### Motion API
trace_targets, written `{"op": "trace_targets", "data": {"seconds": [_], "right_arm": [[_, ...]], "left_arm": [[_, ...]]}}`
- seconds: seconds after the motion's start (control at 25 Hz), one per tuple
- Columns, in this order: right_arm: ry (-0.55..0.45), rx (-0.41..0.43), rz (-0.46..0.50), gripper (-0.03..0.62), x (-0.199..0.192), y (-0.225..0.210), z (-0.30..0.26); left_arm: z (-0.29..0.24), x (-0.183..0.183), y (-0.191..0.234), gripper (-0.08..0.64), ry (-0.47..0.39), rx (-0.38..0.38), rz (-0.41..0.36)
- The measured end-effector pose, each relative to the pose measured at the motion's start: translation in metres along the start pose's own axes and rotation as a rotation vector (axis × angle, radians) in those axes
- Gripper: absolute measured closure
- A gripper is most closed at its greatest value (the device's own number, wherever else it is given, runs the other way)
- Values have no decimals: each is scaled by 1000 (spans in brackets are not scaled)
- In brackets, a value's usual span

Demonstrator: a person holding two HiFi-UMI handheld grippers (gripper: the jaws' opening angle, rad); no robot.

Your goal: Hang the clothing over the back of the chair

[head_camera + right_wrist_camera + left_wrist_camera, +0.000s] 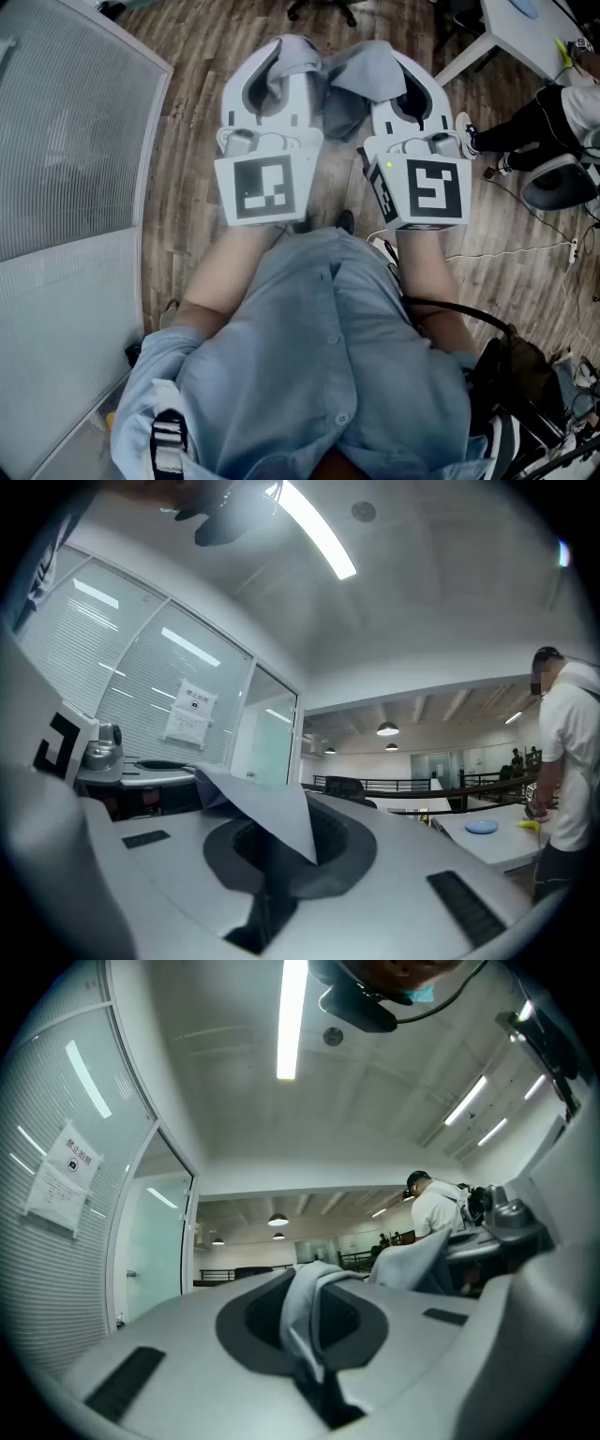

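A light blue-grey garment [349, 77] stretches between my two grippers, which I hold side by side and roughly level in front of me. My left gripper [279, 54] is shut on one edge of it; in the left gripper view a fold of the cloth [305, 1312] runs down into the closed jaws. Over on the other side, the right gripper [410, 66] is shut on another edge, and in the right gripper view a pointed flap of the cloth [272, 822] sticks up from the jaws. The black base of an office chair [323, 9] shows on the floor beyond the grippers.
A glass partition with blinds [66, 169] runs along my left. To the right stands a white table [525, 37], with a person's legs and shoes [534, 122] beside it. Cables [525, 253] lie on the wooden floor. A person in a white shirt [567, 761] stands at that table.
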State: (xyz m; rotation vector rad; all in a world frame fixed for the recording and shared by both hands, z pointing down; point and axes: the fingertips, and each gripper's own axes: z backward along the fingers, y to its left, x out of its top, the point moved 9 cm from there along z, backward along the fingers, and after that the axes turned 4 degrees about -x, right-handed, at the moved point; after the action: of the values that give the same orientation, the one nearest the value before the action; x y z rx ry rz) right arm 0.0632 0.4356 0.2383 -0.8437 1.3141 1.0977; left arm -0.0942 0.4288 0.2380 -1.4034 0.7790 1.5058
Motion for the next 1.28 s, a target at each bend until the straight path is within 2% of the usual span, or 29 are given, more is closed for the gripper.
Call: {"op": "trace_targets", "data": {"seconds": [0.28,0.48,0.68,0.96,1.28], "right_arm": [[-11,10,0,577,-3,-18,9],[-20,26,-7,577,-14,-47,23],[-25,41,-64,577,-33,-65,19],[42,48,-64,577,-33,-87,-65],[43,52,-57,577,-47,-94,-166]], "left_arm": [[-3,0,-20,543,-1,2,-10],[-9,-6,-51,543,-1,22,-21],[-16,-21,-61,543,24,42,-22],[-85,-29,-16,543,64,58,-4],[-164,-51,44,543,64,45,-13]]}}
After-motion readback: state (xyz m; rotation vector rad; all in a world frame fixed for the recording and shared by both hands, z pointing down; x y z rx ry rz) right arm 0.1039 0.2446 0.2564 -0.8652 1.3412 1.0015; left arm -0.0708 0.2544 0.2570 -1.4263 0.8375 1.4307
